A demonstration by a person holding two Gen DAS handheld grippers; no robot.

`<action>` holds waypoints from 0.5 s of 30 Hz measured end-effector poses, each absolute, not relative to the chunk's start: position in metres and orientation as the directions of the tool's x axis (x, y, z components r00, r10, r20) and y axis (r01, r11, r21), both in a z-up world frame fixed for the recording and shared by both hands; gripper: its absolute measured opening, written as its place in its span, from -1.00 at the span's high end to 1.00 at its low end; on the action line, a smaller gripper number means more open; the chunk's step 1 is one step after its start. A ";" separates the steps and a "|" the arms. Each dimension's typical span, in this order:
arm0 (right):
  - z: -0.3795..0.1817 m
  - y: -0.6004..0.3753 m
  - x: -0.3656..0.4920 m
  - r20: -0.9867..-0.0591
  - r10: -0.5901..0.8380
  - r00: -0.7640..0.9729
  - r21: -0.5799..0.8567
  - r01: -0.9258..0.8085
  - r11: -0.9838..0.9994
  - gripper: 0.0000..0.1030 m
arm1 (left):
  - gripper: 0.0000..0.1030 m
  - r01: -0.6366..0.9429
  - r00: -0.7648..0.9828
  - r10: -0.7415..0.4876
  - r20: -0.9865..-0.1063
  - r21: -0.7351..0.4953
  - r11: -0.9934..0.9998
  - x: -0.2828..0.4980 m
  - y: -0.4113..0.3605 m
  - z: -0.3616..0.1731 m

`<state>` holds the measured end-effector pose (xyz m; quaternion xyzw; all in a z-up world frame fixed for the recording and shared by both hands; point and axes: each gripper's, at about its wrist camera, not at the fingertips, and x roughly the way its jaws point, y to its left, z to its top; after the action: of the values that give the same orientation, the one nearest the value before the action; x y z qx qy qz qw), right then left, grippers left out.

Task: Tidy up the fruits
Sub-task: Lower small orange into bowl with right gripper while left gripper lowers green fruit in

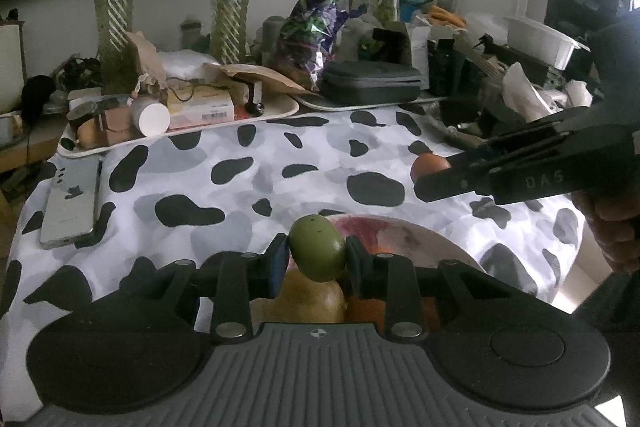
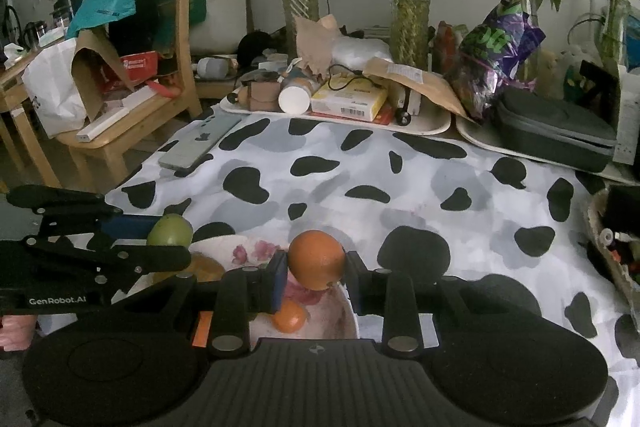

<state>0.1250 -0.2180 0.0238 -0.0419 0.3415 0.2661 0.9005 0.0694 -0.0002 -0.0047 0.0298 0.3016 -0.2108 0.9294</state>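
My left gripper (image 1: 316,255) is shut on a green fruit (image 1: 317,247) and holds it over a white flowered bowl (image 1: 408,235). A yellow fruit (image 1: 310,297) and an orange fruit (image 1: 368,309) lie in the bowl below it. My right gripper (image 2: 316,273) is shut on an orange (image 2: 317,259) above the same bowl (image 2: 224,247), where a second orange (image 2: 290,317) lies. The left gripper with the green fruit (image 2: 170,231) shows at the left of the right wrist view. The right gripper (image 1: 434,173) with its orange (image 1: 428,166) shows at the right of the left wrist view.
The table wears a black-and-white cow-print cloth (image 1: 240,179). A phone (image 1: 72,203) lies at its left edge. Trays of clutter (image 1: 180,115), a dark zip case (image 1: 372,83) and vases with plants (image 1: 112,27) line the back. A wooden chair (image 2: 140,99) stands at left.
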 end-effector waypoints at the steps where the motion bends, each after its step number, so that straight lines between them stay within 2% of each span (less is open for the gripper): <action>1: 0.024 -0.218 0.123 -0.638 0.451 0.624 0.105 -0.509 0.854 0.38 | 0.42 0.411 0.727 -0.375 -0.575 -0.072 0.909 0.067 0.000 -0.005; 15: 0.021 -0.213 0.083 -0.661 0.464 0.591 0.104 -0.540 0.835 0.38 | 0.42 0.421 0.695 -0.369 -0.616 -0.067 0.905 0.040 -0.006 -0.008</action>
<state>0.0834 -0.2133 0.0213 -0.0539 0.3540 0.2818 0.8902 0.0397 -0.0064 -0.0077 0.0399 0.3257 -0.2148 0.9199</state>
